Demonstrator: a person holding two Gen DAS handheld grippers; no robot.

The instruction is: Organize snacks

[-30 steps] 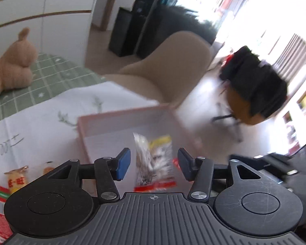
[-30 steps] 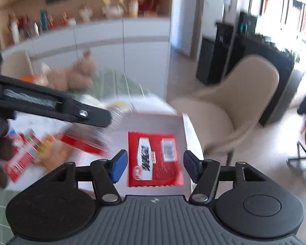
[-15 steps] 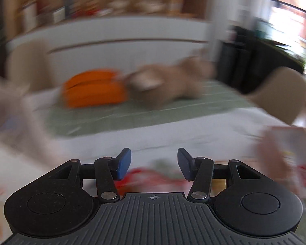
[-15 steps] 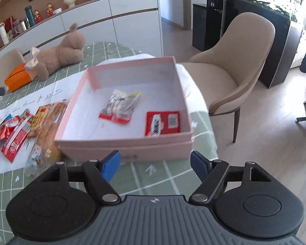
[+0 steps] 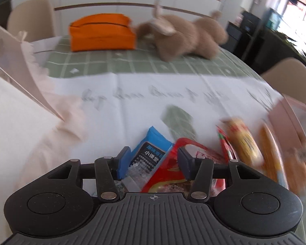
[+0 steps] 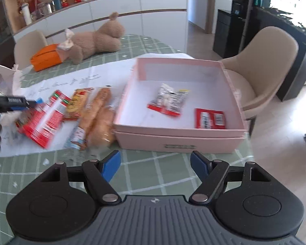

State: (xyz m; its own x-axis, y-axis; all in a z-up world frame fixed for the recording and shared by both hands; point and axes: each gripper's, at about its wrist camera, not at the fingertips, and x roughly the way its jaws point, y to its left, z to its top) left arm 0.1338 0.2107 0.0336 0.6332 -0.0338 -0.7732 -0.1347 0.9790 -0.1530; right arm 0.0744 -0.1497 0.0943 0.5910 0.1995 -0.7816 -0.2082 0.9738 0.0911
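The left gripper (image 5: 152, 163), jaws apart and empty, is hovering over overlapping blue packet (image 5: 151, 153) and red packet (image 5: 169, 175) (blurred); closing is probably risking pinching both.

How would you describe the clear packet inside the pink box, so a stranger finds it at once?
Look in the open pink box on the green checked table. Two packets lie there. Yours is the clear packet near the middle, with white pieces showing and a red end; the red packet beside it is entirely red.

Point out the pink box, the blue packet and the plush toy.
pink box (image 6: 179, 143): right wrist view, front wall.
blue packet (image 5: 151, 153): left wrist view, label area.
plush toy (image 6: 95, 40): right wrist view, body.
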